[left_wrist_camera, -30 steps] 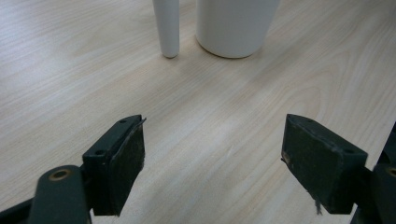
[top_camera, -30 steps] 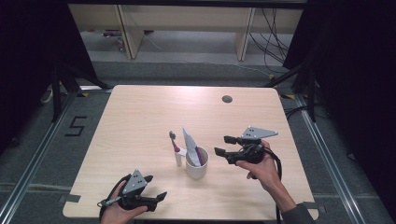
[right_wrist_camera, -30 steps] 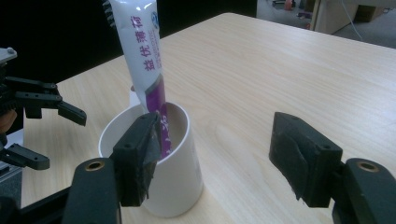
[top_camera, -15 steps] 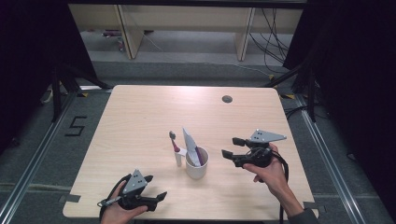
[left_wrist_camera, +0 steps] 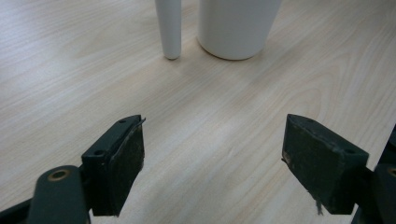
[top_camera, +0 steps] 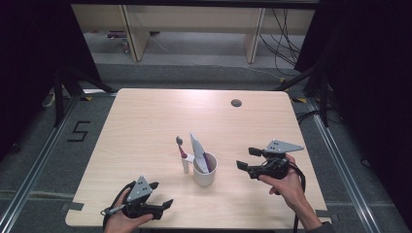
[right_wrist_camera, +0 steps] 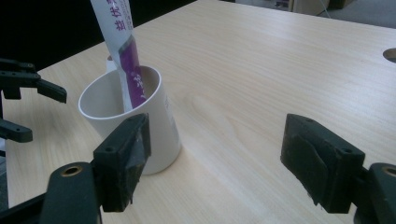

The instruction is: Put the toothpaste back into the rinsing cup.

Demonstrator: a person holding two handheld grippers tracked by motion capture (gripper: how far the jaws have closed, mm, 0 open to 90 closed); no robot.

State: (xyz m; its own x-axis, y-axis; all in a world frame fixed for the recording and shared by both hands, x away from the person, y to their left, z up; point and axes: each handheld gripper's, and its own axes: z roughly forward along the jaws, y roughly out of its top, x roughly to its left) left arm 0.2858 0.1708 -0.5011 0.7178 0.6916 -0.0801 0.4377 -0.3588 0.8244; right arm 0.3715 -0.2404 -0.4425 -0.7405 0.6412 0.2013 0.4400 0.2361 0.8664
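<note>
— Backing away without nudging anything looked like the job. The right gripper (top_camera: 247, 158) had just been opening its jaws, nothing between them, near the cup (top_camera: 204, 175) mid-table (top_camera: 145, 121).
— Count?
— One cup, one toothpaste tube (top_camera: 197, 148) standing in it, one toothbrush (top_camera: 182, 150) just beside. The left gripper (top_camera: 161, 194) gaped empty too.

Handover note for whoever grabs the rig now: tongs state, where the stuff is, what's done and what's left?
Left tongs: open, empty, low at the near table edge, pointing toward the cup.
Right tongs: open, empty, to the right of the cup and apart from it; jaws have just been opening, nothing between them.
White cup: upright mid-table, toothpaste tube standing in it, leaning out over the rim.
Toothbrush: standing upright right beside the cup on its left, outside it.
Done: tube is in the cup.
Left: probably the toothbrush into the cup; nobody is holding it yet.
</note>
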